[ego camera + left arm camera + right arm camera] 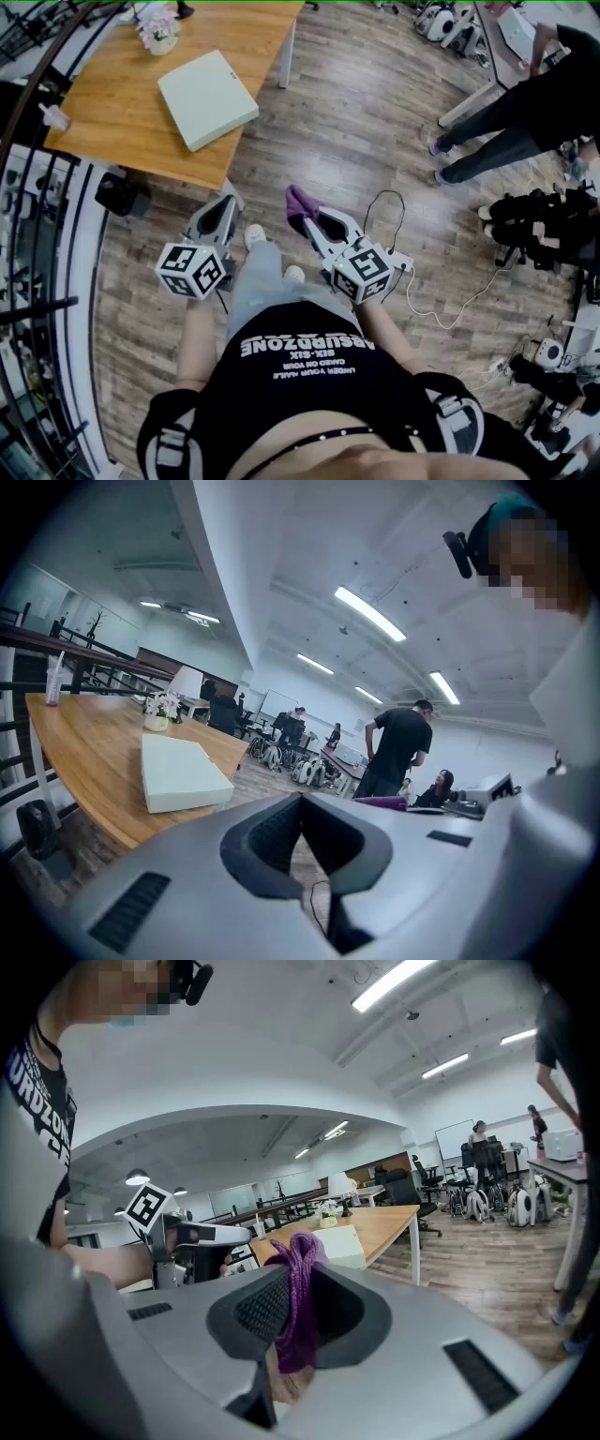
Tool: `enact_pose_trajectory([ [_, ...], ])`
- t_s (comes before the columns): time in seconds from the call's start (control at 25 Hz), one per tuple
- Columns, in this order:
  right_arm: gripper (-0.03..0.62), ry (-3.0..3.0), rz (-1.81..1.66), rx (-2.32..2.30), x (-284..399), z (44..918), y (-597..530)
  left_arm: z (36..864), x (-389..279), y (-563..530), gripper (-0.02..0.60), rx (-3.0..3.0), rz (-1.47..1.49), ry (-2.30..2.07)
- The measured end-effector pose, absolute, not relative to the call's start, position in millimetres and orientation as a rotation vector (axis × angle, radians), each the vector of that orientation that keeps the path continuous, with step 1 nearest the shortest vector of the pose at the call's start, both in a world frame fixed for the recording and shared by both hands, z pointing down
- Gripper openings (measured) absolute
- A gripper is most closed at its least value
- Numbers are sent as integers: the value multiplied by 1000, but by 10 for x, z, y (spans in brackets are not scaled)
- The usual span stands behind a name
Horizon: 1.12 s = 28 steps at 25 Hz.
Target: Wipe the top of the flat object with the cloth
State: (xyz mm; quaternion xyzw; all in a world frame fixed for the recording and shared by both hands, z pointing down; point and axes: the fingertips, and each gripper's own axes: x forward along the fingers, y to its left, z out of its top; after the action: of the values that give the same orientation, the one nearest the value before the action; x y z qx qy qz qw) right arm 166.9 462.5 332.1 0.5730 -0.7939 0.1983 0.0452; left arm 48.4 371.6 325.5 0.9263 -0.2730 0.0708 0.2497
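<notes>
A pale flat box lies on the wooden table; it also shows in the left gripper view and, far off, the right gripper view. My right gripper is shut on a purple cloth, which bunches between its jaws. My left gripper is shut with nothing in it, its jaw tips meeting. Both grippers hang over the floor, short of the table's near edge.
A small flower pot and a cup stand on the table. A black railing runs along the left. A white cable lies on the floor. A person in black stands at the right, with gear nearby.
</notes>
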Motion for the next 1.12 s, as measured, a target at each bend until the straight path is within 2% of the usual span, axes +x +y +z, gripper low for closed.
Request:
enact_pose_trajectory([
  [0.4,63,-2430,596,1642,1488,3130,3329,3171,66,2450,18,2447,173,-863],
  [0.72,63,-2434,451,1648,1254,3016,2316,3237,-273,1647,18,2428,134,-904],
  [1.12,63,-2450,335,1552,1237,3369,1048,3898,-457,852,18,2325,140,-992],
])
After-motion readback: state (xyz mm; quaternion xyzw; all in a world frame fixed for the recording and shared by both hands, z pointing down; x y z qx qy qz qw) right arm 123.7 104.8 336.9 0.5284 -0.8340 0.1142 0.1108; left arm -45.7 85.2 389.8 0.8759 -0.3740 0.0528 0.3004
